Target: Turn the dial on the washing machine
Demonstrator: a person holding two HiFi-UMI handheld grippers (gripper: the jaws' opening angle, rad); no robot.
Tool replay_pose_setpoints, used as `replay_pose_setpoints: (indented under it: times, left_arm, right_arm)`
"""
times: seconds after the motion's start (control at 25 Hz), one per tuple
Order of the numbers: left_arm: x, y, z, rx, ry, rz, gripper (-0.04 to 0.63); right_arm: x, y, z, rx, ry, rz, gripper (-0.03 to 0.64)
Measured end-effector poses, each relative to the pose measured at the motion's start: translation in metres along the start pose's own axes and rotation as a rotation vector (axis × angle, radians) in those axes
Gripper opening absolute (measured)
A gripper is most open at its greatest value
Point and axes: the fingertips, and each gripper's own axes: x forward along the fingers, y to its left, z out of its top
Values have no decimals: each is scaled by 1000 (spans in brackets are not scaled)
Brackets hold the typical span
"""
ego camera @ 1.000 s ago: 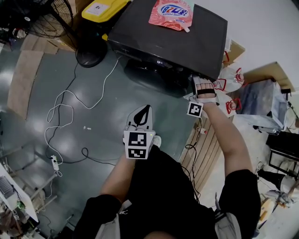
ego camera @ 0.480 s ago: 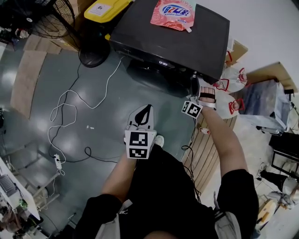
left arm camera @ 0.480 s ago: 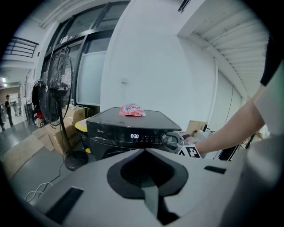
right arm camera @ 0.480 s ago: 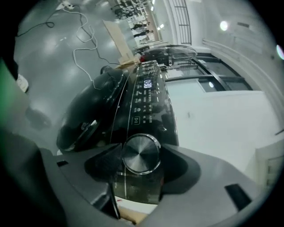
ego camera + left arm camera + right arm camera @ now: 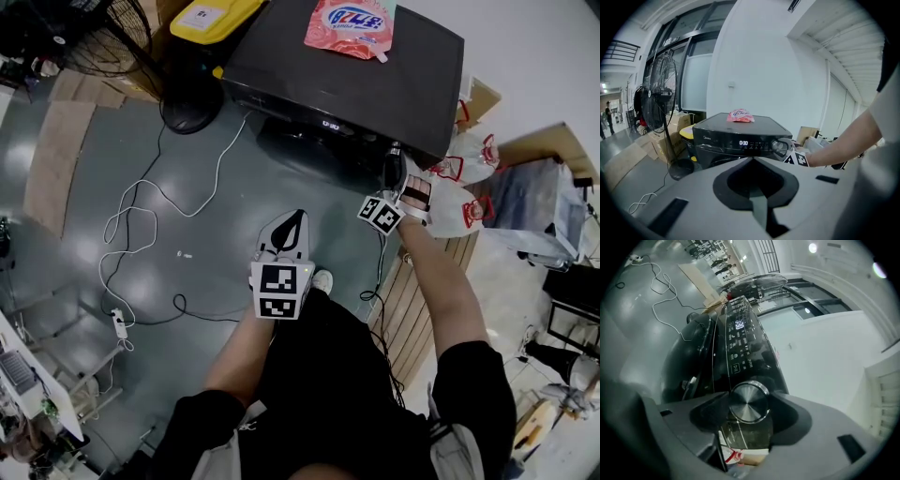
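Grey floor [image 5: 84, 234]: right gripper [image 5: 401, 173] clamps black washing machine's [image 5: 328, 70] round brushed-metal dial [image 5: 749, 401]; left gripper [image 5: 292, 225] closed, empty; off-axis twisting risks slipping.

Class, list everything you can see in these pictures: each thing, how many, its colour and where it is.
black front-loading washing machine: one, black, at the far side of the grey floor.
round silver metal dial: one, silver, right end of the machine's panel.
pink detergent pouch: one, pink, on the machine's top.
black standing fan: one, black, left of the machine.
yellow-lidded bin: one, yellow, between fan and machine.
white cable: one, white, looped on the floor.
white plastic bags with red print: at least two, white, right of the machine.
left claw: one, pale grey, shut, empty, held low.
right claw: one, pale grey, shut on the dial.
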Motion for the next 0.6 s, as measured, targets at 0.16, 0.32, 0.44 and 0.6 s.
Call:
replay_pose_setpoints:
  times: [0.16, 0.32, 0.44, 0.6]
  left_arm:
    - [2, 4, -1, 2, 3, -2, 9]
    - [1, 8, -4, 1, 9, -2, 9]
    - [1, 13, -3, 4, 11, -3, 9]
    - [4, 21, -1, 4, 10, -2, 9]
  right_arm:
    - [1, -4, 3, 62, 16, 4, 273]
    - [3, -4, 5, 136, 20, 10, 273]
    - [6, -3, 3, 261, 54, 21, 273]
    - [6, -3, -4, 487, 133, 32, 272]
